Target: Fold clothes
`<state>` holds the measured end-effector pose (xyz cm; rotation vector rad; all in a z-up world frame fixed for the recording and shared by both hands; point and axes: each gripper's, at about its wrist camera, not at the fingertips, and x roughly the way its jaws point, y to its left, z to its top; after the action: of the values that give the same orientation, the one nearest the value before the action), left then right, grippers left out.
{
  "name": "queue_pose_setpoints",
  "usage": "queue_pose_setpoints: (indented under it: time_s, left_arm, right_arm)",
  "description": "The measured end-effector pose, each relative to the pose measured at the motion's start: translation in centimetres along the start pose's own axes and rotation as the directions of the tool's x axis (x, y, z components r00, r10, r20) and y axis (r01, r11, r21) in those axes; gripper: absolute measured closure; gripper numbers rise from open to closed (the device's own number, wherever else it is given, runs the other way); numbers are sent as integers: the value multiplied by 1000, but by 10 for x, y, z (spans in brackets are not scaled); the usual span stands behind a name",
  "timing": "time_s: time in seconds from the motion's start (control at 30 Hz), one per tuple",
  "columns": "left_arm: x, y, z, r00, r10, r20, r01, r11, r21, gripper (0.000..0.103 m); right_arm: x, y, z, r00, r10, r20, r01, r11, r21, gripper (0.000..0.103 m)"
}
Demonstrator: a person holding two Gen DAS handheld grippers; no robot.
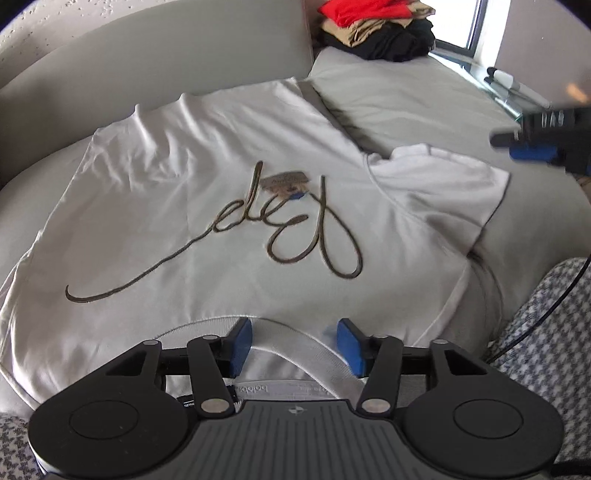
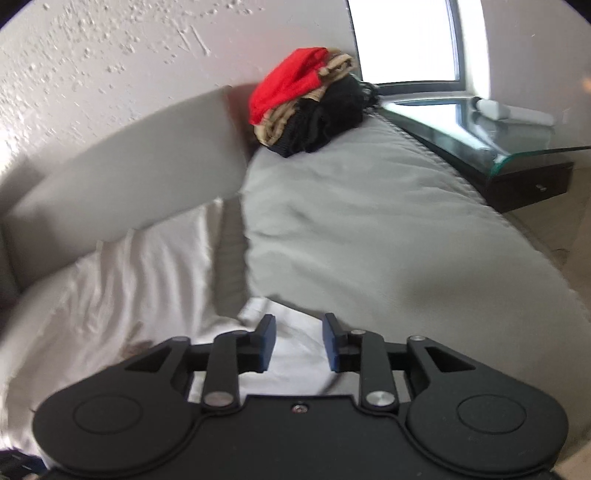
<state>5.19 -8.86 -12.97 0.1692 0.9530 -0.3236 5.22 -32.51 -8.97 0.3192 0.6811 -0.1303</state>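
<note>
A white T-shirt (image 1: 184,192) with dark script lettering (image 1: 295,236) lies spread flat on a grey sofa, its collar (image 1: 295,332) nearest the left wrist camera. A brown paper tag (image 1: 284,181) rests on the chest. My left gripper (image 1: 295,345) hovers open over the collar, one blue pad on either side of the collar band. The short sleeve (image 1: 443,184) lies out to the right. My right gripper (image 1: 532,144) is blurred just beyond it. In the right wrist view, the right gripper (image 2: 299,343) is open above the T-shirt (image 2: 129,288), with nothing between its pads.
Folded clothes in red, tan and black (image 1: 376,29) (image 2: 310,107) are stacked at the sofa's far end by the window. A glass side table (image 2: 480,140) stands to the right of the seat cushion (image 2: 369,221). Houndstooth fabric (image 1: 546,325) lies at the near right.
</note>
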Motion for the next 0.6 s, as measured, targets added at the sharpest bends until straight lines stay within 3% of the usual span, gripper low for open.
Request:
queue_pose_setpoints:
  time_s: [0.1, 0.2, 0.33, 0.47, 0.57, 0.6]
  left_arm:
    - [2, 3, -1, 1000, -14, 0, 14, 1000, -5, 45]
    - [2, 5, -1, 1000, -23, -3, 23, 1000, -8, 44]
    - [3, 6, -1, 999, -32, -7, 32, 999, 1, 44]
    - [4, 8, 0, 999, -45, -16, 44, 999, -11, 43]
    - [4, 9, -1, 999, -48, -15, 48, 999, -10, 43]
    - [4, 9, -1, 999, -48, -14, 48, 999, -11, 43]
  right_arm:
    - [11, 5, 11, 997, 83, -2, -83, 996, 13, 58]
    - [41, 11, 26, 988, 143, -57, -141, 990, 30, 60]
    - [91, 17, 45, 979, 132, -155, -128, 991, 40, 61]
    - [134, 24, 50, 954, 107, -280, -114, 993, -9, 61]
    - [147, 36, 44, 942, 43, -334, -92, 987, -133, 72]
    - [147, 40, 41, 941, 23, -338, -86, 981, -174, 98]
